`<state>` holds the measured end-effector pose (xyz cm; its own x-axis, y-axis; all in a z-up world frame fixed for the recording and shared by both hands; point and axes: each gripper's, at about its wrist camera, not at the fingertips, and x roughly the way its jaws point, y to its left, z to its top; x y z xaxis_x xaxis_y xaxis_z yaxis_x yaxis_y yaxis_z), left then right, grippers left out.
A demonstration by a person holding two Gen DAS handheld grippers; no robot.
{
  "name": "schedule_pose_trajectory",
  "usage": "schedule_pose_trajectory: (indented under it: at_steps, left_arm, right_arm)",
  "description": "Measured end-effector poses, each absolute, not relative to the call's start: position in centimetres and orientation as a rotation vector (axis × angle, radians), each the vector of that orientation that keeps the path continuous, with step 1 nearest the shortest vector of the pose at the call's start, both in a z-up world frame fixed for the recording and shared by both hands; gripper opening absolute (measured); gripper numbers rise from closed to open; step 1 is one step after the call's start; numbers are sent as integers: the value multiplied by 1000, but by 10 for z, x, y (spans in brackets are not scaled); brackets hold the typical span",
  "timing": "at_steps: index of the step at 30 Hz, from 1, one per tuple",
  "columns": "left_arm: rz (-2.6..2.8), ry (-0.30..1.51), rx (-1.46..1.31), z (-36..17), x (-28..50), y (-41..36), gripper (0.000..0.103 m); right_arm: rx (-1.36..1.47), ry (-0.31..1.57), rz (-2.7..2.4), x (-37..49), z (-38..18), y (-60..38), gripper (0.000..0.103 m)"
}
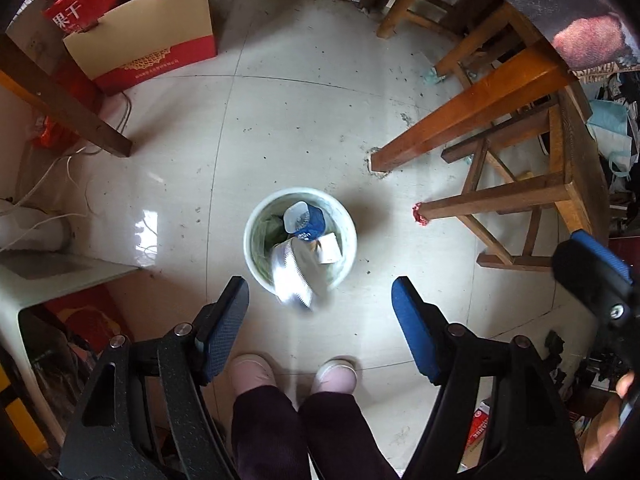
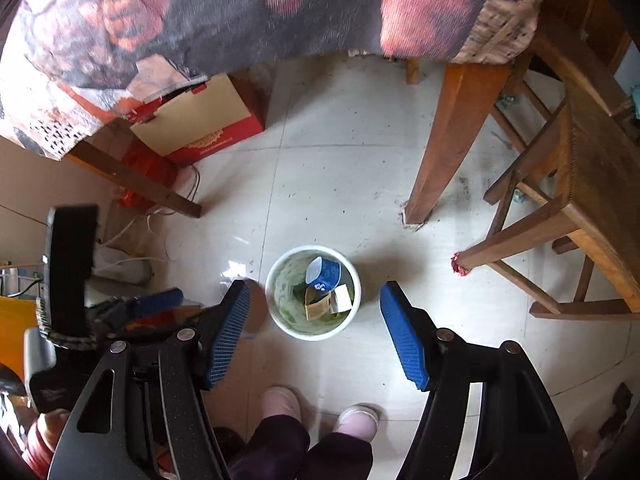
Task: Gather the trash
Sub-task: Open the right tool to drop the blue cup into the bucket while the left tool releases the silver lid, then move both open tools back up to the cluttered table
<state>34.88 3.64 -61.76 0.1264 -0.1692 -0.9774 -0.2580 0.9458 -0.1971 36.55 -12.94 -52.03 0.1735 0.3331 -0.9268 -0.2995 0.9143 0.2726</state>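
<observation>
Both grippers point down at floor, left gripper [image 1: 320, 320] & right gripper [image 2: 316, 328] w/ jaws wide apart, nothing held. One white bin [image 1: 256, 258] stands upright between two table legs. A silver wrapper [image 1: 294, 280] sits blurred at bin's near rim, long axis tilted toward the feet; inside: 1 blue cup [image 1: 305, 220], 1 white card [image 1: 331, 249].

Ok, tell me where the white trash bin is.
The white trash bin stands on the floor, centre of both views, just ahead of the person's feet, left of the nearest table leg.

Pale tiled floor [image 1: 304, 120], wooden table leg [image 1: 460, 120], wooden stool [image 1: 560, 196]
</observation>
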Motion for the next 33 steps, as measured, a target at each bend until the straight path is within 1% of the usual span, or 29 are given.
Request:
schedule_pose_trajectory:
  at_steps: [4,9,14,19,24,33]
  left_arm:
    - [72,1432,-296,-595,345,34,73]
    - [80,1388,-270,-543,340,38,73]
    - [93,1330,-242,-465,334,48,73]
    - [94,1231,-213,-372,328,52,73]
    - [80,1127,-193,-285,318,52,73]
    - [32,933,-156,-142,284,54,73]
  right_arm:
    - [50,1310,451,363,-504,-130,64]
    - [53,1287,455,358,-465,-130,64]
    - [58,1251,454,352,-409,-128,64]
    - [63,1186,470,346,-340,-124,64]
    - [62,1093,496,335,-261,-119,64]
    - [24,902,492,308,-142,-117,64]
